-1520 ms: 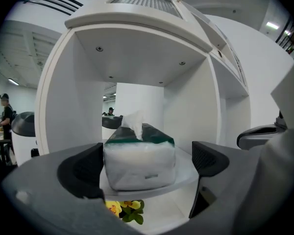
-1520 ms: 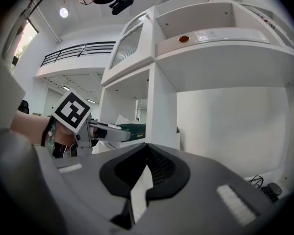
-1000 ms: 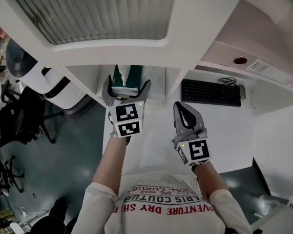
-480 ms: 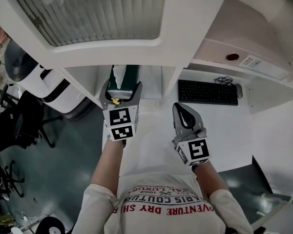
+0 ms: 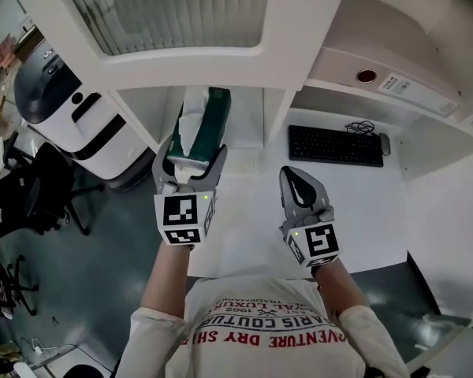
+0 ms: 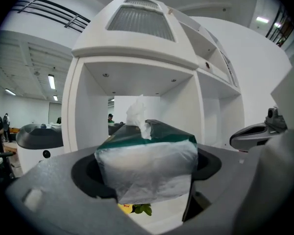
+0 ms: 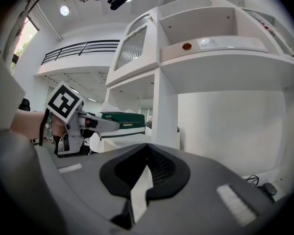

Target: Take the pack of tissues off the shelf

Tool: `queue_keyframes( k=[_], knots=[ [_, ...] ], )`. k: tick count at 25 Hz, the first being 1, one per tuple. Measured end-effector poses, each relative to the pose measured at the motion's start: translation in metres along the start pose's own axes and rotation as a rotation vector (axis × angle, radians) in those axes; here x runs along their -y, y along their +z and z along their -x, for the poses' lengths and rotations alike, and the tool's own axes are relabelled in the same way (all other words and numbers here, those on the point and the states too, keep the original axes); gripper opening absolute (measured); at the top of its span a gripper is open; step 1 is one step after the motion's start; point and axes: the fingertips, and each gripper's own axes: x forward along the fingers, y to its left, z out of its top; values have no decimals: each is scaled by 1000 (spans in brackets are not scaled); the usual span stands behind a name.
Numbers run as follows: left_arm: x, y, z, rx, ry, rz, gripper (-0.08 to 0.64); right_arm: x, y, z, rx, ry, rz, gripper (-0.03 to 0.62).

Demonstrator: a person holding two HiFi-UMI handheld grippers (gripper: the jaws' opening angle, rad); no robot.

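Note:
The pack of tissues (image 5: pixel 199 128) has a green top, a clear wrap and a white tissue sticking out. My left gripper (image 5: pixel 191 164) is shut on its near end, having just closed its jaws on it. In the left gripper view the pack (image 6: pixel 146 165) fills the space between the jaws, in front of the white shelf's open compartment (image 6: pixel 137 89). It is held off the shelf floor (image 5: pixel 248 132), tilted. My right gripper (image 5: pixel 298 181) hovers over the desk with its jaws shut on nothing. The right gripper view shows the pack (image 7: pixel 121 120) at the left.
A black keyboard (image 5: pixel 335 146) and a mouse (image 5: pixel 386 144) lie on the white desk (image 5: pixel 248 227) at the right. A white box file (image 5: pixel 378 65) lies on the upper right shelf. A white and black machine (image 5: pixel 67 109) and an office chair (image 5: pixel 31 195) stand at the left.
The left jaws have gone from wide open around the pack to shut on it. The pack has come up and back out of the compartment. The right gripper has scarcely moved.

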Motion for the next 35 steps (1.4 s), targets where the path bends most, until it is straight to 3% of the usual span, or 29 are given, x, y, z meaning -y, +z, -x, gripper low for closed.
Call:
queue_keyframes(
  k=[9, 18, 26, 35],
  knots=[
    [39, 16, 63, 39, -104, -56, 428, -12, 8, 37, 3, 15, 7, 0],
    [74, 3, 125, 63, -172, -28, 428, -27, 30, 82, 66, 63, 47, 0],
    [83, -6, 161, 58, -142, -32, 428, -45, 35, 108, 89, 126, 66, 0],
    [96, -9, 166, 38, -141, -39, 430, -44, 38, 114, 95, 137, 71, 0]
  ],
)
